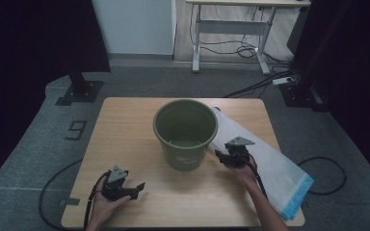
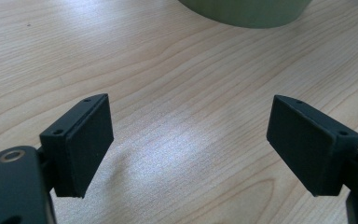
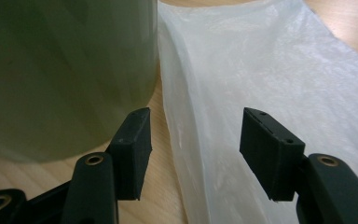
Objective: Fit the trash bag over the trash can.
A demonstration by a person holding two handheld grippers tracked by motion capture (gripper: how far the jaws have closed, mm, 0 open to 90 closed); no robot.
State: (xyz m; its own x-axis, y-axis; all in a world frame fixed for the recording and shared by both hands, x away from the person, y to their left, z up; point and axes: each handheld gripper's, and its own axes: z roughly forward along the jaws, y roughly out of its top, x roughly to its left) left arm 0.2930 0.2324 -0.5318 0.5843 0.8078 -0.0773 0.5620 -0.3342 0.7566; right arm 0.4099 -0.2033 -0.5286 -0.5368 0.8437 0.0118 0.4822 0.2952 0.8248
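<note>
Tongs in the person's right hand stand partly open with nothing pressed between the pads, poised at the near edge of the white plastic bag just beside the green bucket. Left tongs rest wide open over bare wood near the front left of the counter, gripping nothing.

The step in hand looks like taking hold of the bag so it can line the bucket. To do it well, the right tongs should drop until the lower pad slides under the folded edge, then pinch one layer or the whole edge squarely; thin film slips, so a deep bite is safer than a fingertip nip. The bucket wall sits close to the inner pad, so the approach should stay clear of it to avoid nudging the bucket. The left tongs could then come over to steady the rim.

From the high view, the whole layout is plain: the bag lies flat to the right of the bucket, running toward the counter's front right corner, with a blue strip at its near end. The right gripper view gives what that misses: the bag's edge lying between the pads, and wood showing between bag and bucket.
</note>
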